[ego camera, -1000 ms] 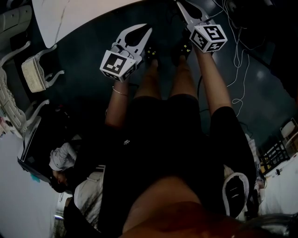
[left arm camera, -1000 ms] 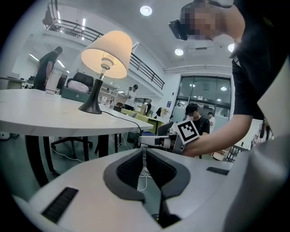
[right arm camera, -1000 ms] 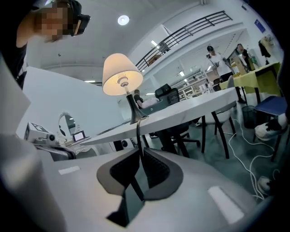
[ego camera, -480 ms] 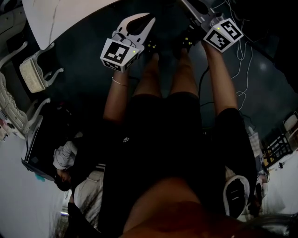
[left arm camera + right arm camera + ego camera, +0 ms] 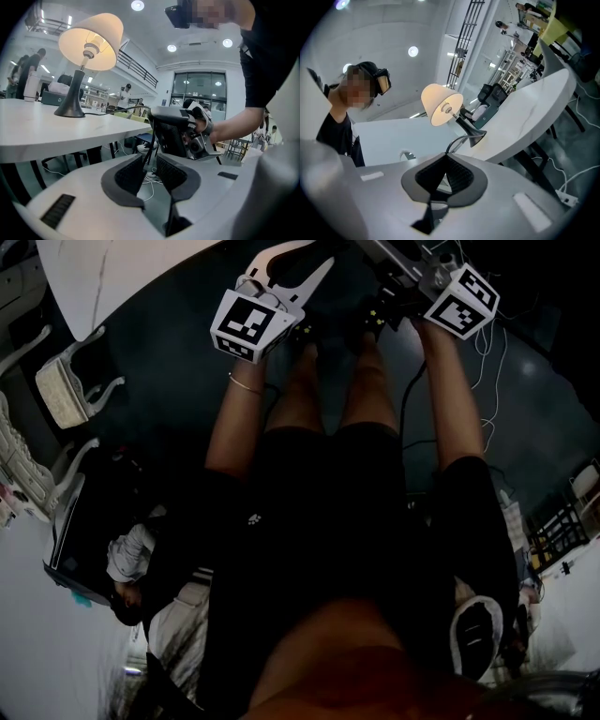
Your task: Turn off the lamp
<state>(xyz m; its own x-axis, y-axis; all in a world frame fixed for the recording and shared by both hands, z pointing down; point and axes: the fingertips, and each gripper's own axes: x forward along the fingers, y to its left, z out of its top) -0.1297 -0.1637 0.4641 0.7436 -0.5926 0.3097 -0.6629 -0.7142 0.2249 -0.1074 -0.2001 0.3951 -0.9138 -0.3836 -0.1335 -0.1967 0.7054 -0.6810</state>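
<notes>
The white tabletop ended in a rounded edge, with open floor beneath it. The lit lamp stood upright on it, up and to the left of the left gripper, whose fingers were released and empty. The right gripper kept its fingers clenched tip to tip, apart from the lamp. The lamp's black cord rose just behind them.

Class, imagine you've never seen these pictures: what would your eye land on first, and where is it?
The lit lamp, its cream shade glowing, stands on the white table at the left of the left gripper view. Next comes the right hand-held gripper, held in a hand just beyond the table's edge, right of the lamp.
</notes>
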